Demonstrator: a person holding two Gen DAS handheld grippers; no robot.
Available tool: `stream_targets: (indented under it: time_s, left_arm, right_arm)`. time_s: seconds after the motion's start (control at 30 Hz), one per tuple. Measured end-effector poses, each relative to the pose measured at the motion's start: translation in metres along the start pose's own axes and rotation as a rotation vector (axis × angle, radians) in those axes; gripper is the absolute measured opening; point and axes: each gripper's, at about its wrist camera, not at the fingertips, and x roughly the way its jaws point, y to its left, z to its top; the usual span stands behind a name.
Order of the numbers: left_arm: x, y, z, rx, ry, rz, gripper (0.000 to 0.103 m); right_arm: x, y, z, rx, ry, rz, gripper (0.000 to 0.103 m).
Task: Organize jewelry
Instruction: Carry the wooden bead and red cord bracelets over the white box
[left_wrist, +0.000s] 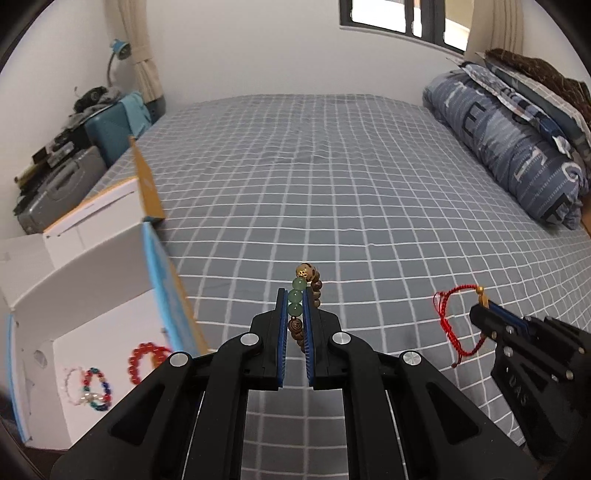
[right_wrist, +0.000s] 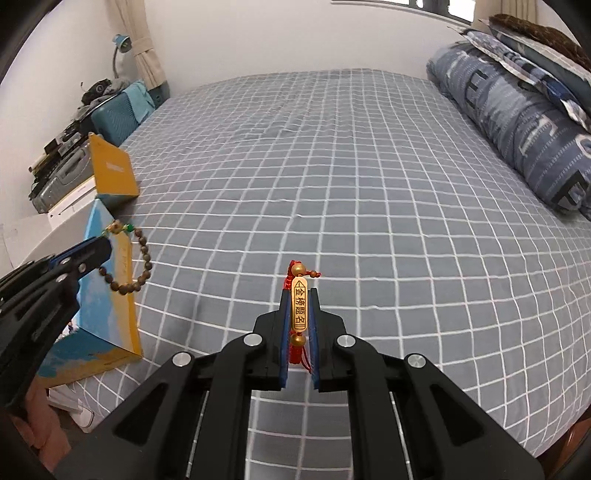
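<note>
Left gripper (left_wrist: 295, 306) is clamping the bead bracelet (left_wrist: 306, 295) above the bed (left_wrist: 332, 166), with the open white box (left_wrist: 92, 302) lying just to its left (nearer this arm), while right gripper (right_wrist: 300, 306) is pinching the red cord bracelet (right_wrist: 299, 306).

Box (left_wrist: 92, 295): at bed's (left_wrist: 332, 166) left edge, bracelets (left_wrist: 92, 384) inside.
Rolled quilt (left_wrist: 517, 147): on bed, far right.
Suitcases (left_wrist: 55, 192): behind box.
</note>
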Motion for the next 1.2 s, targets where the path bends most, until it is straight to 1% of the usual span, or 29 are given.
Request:
stream_targets:
  time_s: [0.13,0.2,0.27,0.3,0.43,0.67,0.83,1.03,1.2]
  left_arm:
    - [-0.015,0.03,0.0,-0.037,-0.02,0.014,0.007]
    - [-0.021,0.042,-0.001,-0.049,-0.026,0.021,0.007]
    - [-0.029,0.057,-0.002,-0.067,-0.033,0.041,0.007]
    - [-0.033,0.063,-0.002,-0.077,-0.039,0.05,0.007]
    - [-0.048,0.091,-0.006,-0.114,-0.06,0.089,0.007]
    - [-0.068,0.142,-0.021,-0.199,-0.068,0.145,0.007]
    - [-0.073,0.179,-0.035,-0.253,-0.062,0.178,0.007]
    - [-0.074,0.213,-0.057,-0.294,-0.043,0.222,0.007]
    - [-0.068,0.239,-0.069,-0.331,-0.019,0.25,0.007]
  right_arm:
    - [-0.004,0.022,0.01,-0.023,-0.015,0.031,0.008]
    - [-0.007,0.039,0.015,-0.047,-0.027,0.058,0.008]
    - [-0.009,0.052,0.02,-0.063,-0.036,0.072,0.008]
    - [-0.011,0.06,0.023,-0.069,-0.036,0.096,0.008]
    - [-0.015,0.092,0.027,-0.094,-0.049,0.144,0.008]
    - [-0.024,0.148,0.022,-0.162,-0.077,0.235,0.008]
    - [-0.022,0.189,0.016,-0.223,-0.084,0.297,0.008]
    - [-0.018,0.226,0.008,-0.293,-0.092,0.341,0.008]
    - [-0.006,0.258,0.0,-0.351,-0.084,0.347,0.008]
